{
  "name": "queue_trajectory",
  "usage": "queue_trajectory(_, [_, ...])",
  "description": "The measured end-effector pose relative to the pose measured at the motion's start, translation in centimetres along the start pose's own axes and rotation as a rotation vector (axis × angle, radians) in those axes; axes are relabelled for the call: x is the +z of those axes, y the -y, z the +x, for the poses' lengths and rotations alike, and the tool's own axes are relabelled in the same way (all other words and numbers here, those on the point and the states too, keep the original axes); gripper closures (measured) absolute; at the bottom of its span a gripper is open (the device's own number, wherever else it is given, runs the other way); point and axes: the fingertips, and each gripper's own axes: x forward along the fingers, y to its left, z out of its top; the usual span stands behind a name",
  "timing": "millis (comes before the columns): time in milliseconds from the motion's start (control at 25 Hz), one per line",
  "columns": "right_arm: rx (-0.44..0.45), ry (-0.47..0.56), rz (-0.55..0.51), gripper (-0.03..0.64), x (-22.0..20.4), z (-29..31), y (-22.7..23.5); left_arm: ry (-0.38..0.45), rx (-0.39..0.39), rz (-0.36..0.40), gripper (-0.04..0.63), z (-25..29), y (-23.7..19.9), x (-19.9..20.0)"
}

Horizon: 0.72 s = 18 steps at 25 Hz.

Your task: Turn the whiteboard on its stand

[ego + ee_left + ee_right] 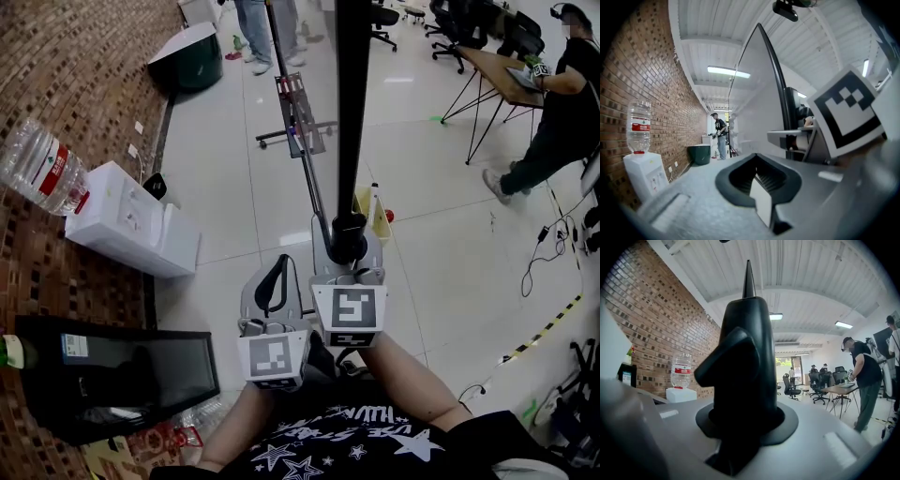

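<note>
The whiteboard [352, 112] stands edge-on in front of me in the head view, a black bar running up out of frame. Its stand's rail and feet [298, 117] stretch away over the floor. My right gripper [347, 246] is shut on the board's black edge fitting [745, 357], which fills the space between its jaws [743, 425]. Just left of it and nearer to me, my left gripper [274, 281] is shut with nothing held. In the left gripper view its jaws [757, 180] form a hollow loop, with the board's white face [754, 93] to the right.
A brick wall runs along the left with a water dispenser [131, 230], a black cabinet [112, 375] and a green bin [187, 61]. A yellow container [375, 216] sits by the board's foot. A person [562, 103] stands at a desk [497, 75]. Cables [544, 244] trail on the right floor.
</note>
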Motion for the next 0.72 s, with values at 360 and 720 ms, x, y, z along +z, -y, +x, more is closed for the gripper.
queue_trajectory(360, [0.015,0.012,0.008,0.483,0.1,-5.5,1.1,-0.011,0.055,0.006,0.589,-4.1,2.8,-0.1])
queue_trajectory(720, [-0.006,0.013,0.023,0.5,0.3,-10.8,1.6,-0.032,0.0,0.003,0.589,-6.5,5.0,-0.9])
